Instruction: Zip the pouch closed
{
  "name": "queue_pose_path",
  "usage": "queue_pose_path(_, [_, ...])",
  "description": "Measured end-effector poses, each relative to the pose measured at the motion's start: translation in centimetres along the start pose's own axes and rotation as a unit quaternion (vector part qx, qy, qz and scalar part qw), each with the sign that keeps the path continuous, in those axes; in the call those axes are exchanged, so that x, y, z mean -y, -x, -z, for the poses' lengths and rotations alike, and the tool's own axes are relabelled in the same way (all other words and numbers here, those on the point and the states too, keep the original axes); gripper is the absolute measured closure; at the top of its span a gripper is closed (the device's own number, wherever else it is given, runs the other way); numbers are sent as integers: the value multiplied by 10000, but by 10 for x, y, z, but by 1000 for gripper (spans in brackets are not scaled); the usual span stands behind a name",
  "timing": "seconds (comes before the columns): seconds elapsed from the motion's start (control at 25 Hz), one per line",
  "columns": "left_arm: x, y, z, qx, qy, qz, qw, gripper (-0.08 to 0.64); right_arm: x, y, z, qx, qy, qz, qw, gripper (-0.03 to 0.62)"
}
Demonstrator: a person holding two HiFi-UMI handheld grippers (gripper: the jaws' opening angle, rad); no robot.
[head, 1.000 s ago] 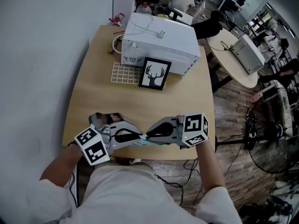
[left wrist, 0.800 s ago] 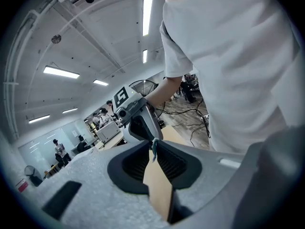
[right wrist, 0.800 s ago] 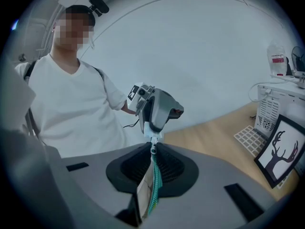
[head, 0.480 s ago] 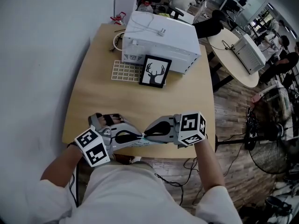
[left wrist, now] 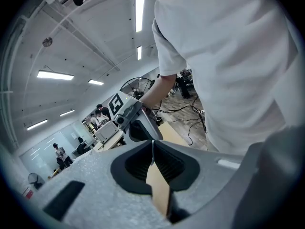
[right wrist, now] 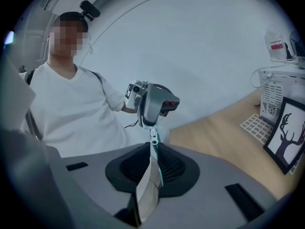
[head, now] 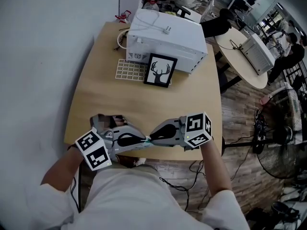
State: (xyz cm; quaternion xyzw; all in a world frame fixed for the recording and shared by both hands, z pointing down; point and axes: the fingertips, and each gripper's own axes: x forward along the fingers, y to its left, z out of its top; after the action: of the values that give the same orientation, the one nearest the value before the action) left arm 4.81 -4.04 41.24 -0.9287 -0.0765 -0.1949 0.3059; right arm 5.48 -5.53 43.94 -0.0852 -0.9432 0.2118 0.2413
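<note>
My two grippers meet tip to tip over the near edge of the wooden table [head: 120, 99]. A pale pouch [right wrist: 147, 190] with a teal edge runs back between the right gripper's [right wrist: 153, 149] jaws, which pinch it; they have just eased open slightly with the pouch still between them. The silver zipper slider [right wrist: 153, 138] sits at the pouch's end, and the left gripper [right wrist: 151, 126] is shut on its pull. In the left gripper view the left gripper [left wrist: 152, 149] shows a thin metal tab and a tan strip in its shut jaws. The head view shows the left gripper [head: 143, 140], the right gripper [head: 153, 138] and the pouch [head: 154, 146].
At the table's far end stands a white boxy appliance [head: 165, 40], with a framed deer picture [head: 160, 71] and a white grid tray [head: 130, 71] in front of it. A round table [head: 242, 56] and a floor fan [head: 283, 152] stand to the right. Cables lie on the floor.
</note>
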Motion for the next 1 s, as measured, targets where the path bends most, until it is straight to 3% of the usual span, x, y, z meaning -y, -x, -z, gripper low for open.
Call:
queue_pose_path(0.2, [3,0,-3,4,-9,-31,10000,534,-2,2,-6,275,-71,-76,9996,502])
queue_pose_path(0.4, [3,-2,-4,-3,-59,-3,10000,534,0,-6,-6,51,136,-40,9999,479])
queue_pose_path(0.68, [6,1,-3,-67,-22,-50,10000,534,-3,-5,-4,22,251,-2,9997,535])
queue_pose_path(1.0, [10,1,4,-116,-11,16,9999,534,0,-3,-5,2,339,51,9994,549])
